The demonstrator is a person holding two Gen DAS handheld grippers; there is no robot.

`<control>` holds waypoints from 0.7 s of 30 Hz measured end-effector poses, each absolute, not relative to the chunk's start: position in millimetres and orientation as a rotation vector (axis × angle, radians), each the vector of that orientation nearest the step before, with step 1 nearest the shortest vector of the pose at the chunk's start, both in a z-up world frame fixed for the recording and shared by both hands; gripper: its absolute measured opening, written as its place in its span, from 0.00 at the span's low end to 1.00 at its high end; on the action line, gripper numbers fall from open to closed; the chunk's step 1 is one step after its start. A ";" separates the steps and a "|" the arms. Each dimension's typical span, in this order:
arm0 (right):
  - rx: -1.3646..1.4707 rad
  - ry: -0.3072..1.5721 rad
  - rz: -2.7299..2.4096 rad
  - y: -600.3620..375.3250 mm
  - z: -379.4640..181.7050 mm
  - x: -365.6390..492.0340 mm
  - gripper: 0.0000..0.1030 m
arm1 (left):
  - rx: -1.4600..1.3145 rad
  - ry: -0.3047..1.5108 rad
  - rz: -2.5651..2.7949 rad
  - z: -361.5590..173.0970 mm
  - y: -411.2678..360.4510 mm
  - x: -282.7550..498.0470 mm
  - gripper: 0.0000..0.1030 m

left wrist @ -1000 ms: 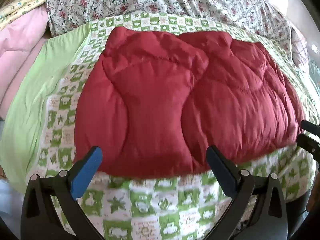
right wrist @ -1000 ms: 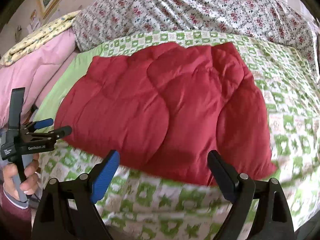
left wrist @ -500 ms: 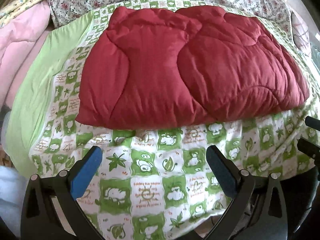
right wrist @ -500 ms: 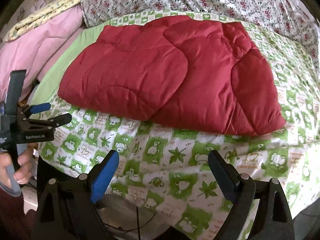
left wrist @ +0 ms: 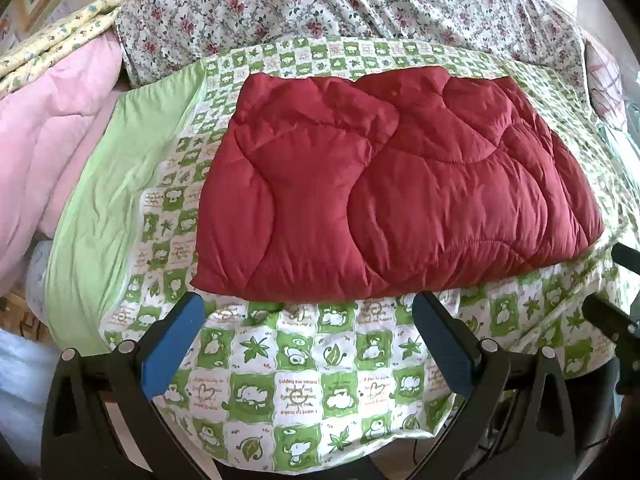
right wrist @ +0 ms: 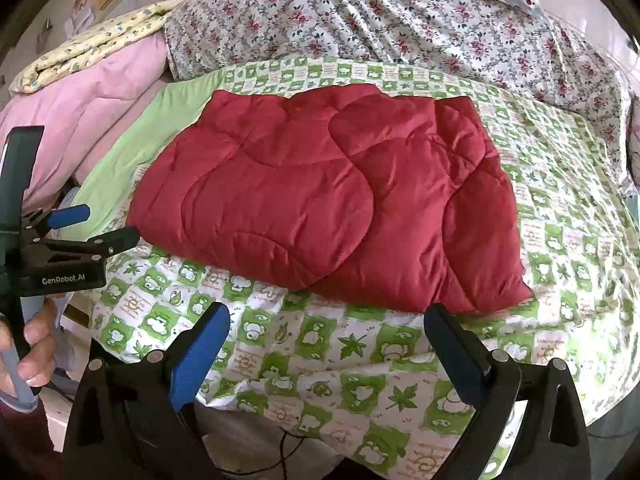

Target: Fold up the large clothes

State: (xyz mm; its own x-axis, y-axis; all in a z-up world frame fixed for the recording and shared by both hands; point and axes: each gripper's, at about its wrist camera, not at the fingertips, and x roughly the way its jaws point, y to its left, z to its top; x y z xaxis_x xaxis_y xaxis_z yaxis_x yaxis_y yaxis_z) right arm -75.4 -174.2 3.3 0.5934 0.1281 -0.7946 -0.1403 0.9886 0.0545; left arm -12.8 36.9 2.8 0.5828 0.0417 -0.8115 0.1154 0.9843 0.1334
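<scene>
A red quilted garment [left wrist: 400, 184] [right wrist: 320, 200] lies folded into a flat rectangle on the green-and-white checked sheet [left wrist: 304, 364] [right wrist: 360, 364] of a bed. My left gripper [left wrist: 306, 312] hovers open just short of the garment's near edge, with only sheet between its blue pads. It also shows in the right wrist view as the left gripper [right wrist: 102, 226], held by a hand [right wrist: 34, 344]. My right gripper [right wrist: 326, 320] is at the near right corner; its jaws are opening and hold nothing. The right gripper [left wrist: 612, 284] peeks in at the right edge of the left wrist view.
A pink quilt [left wrist: 48, 132] [right wrist: 80, 116] is heaped at the left with a yellow patterned cloth [right wrist: 96, 48] on top. A floral cover [left wrist: 360, 4] [right wrist: 400, 20] fills the back of the bed. The bed's near edge drops off just under both grippers, with a dark cable [right wrist: 286, 452] below.
Both grippers have drawn back from the red garment's near edge and risen a little. A strip of checked sheet now shows between the fingertips and the garment, which has not moved.
</scene>
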 end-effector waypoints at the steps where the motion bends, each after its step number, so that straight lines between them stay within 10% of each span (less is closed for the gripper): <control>1: -0.013 0.924 0.159 -173.8 2.7 -74.1 0.96 | 0.179 0.948 -0.043 2.5 36.5 -12.0 1.00; 21: 0.003 0.930 0.167 -170.8 5.6 -40.0 0.96 | 0.181 0.956 -0.042 1.6 30.6 4.8 1.00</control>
State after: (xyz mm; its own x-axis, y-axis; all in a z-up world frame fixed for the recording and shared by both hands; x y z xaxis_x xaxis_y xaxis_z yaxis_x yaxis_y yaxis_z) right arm -40.0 -170.8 5.6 0.5861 0.1448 -0.7972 -0.1423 0.9870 0.0747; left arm 4.8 30.6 1.6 0.5773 0.0438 -0.8154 0.1157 0.9841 0.1348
